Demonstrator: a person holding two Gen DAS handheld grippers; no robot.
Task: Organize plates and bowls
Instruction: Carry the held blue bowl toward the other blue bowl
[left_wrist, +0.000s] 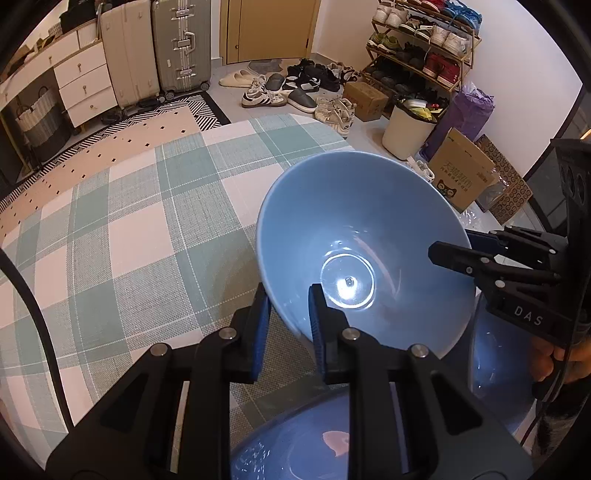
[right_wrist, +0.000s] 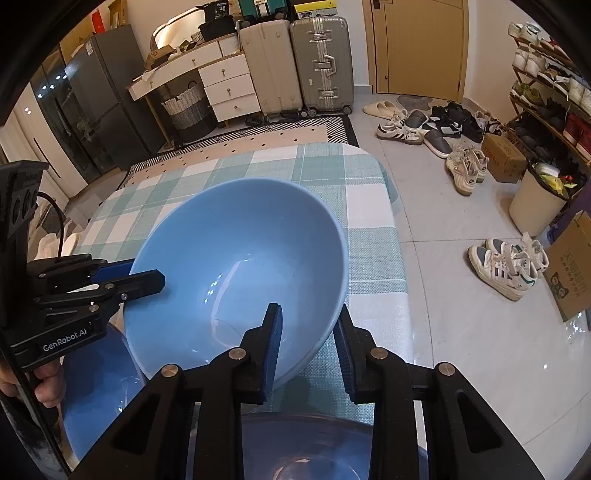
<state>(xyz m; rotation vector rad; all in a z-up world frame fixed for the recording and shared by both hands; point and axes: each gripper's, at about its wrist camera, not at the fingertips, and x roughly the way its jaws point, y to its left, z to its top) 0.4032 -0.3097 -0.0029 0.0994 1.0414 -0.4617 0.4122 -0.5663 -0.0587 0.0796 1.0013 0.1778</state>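
Observation:
A light blue bowl (left_wrist: 362, 229) is held tilted above the checked table, between both grippers; it also shows in the right wrist view (right_wrist: 236, 251). My left gripper (left_wrist: 288, 314) is shut on its near left rim. My right gripper (right_wrist: 310, 332) straddles the opposite rim, its jaws a little wider than the rim, and shows from the side in the left wrist view (left_wrist: 454, 251). The left gripper shows from the side in the right wrist view (right_wrist: 147, 277). Two darker blue dishes lie below: one plate (left_wrist: 295, 443), another (left_wrist: 498, 369).
The table has a green and white checked cloth (left_wrist: 129, 240) with its far edge rounded. Beyond it are shoes (right_wrist: 509, 266), a white bin (right_wrist: 532, 199), cardboard boxes (left_wrist: 461, 173), suitcases (right_wrist: 321, 62) and a drawer unit (right_wrist: 229, 88).

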